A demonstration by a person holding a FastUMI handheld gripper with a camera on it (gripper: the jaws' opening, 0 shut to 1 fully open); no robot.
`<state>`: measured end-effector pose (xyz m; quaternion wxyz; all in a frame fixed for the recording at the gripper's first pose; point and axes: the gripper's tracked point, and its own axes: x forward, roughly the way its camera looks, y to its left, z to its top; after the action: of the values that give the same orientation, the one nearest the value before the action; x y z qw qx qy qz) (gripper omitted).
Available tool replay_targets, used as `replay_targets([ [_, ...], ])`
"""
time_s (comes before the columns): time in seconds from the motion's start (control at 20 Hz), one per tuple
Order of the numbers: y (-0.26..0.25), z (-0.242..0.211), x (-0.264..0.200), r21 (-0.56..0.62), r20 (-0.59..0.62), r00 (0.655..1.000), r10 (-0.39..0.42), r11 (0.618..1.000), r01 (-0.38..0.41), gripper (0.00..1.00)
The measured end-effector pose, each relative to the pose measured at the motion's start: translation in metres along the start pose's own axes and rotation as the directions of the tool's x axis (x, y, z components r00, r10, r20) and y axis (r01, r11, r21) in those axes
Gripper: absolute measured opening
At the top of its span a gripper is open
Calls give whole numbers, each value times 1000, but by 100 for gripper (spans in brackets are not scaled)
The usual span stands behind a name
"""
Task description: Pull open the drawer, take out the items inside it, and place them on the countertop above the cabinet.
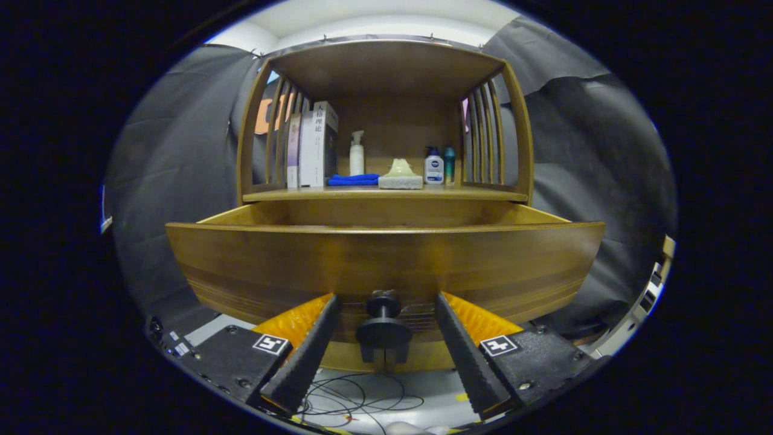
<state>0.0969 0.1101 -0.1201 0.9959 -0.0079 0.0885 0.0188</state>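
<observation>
Through the gripper view I see my gripper (384, 302) spread wide around the knob (383, 327) of the pulled-out wooden drawer (386, 266), while books (313, 145), bottles (433, 167) and a blue cloth (353, 179) sit on the countertop (386, 194).

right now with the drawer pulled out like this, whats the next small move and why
Probably lift the claw up over the drawer front to look inside. The drawer is already pulled out from under the countertop, the fingers stand open either side of the knob without pressing it, and the front panel hides the drawer's contents.
</observation>
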Motion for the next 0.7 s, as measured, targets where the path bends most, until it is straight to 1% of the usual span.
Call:
replay_targets([
  [0.3, 1, 4, 7, -4, 3, 1000, -2, 1000, 2, 100],
  [0.45, 2, 11, 27, -3, 2, 1000, 0, 1000, 1, 100],
  [0.55, 1, 23, 39, -10, 29, 1000, -4, 1000, 5, 100],
  [0.6, 1, 22, 46, -7, 2, 1000, -4, 1000, 4, 100],
  [0.7, -1, 17, 57, -1, 8, 1000, -6, 1000, 6, 100],
])
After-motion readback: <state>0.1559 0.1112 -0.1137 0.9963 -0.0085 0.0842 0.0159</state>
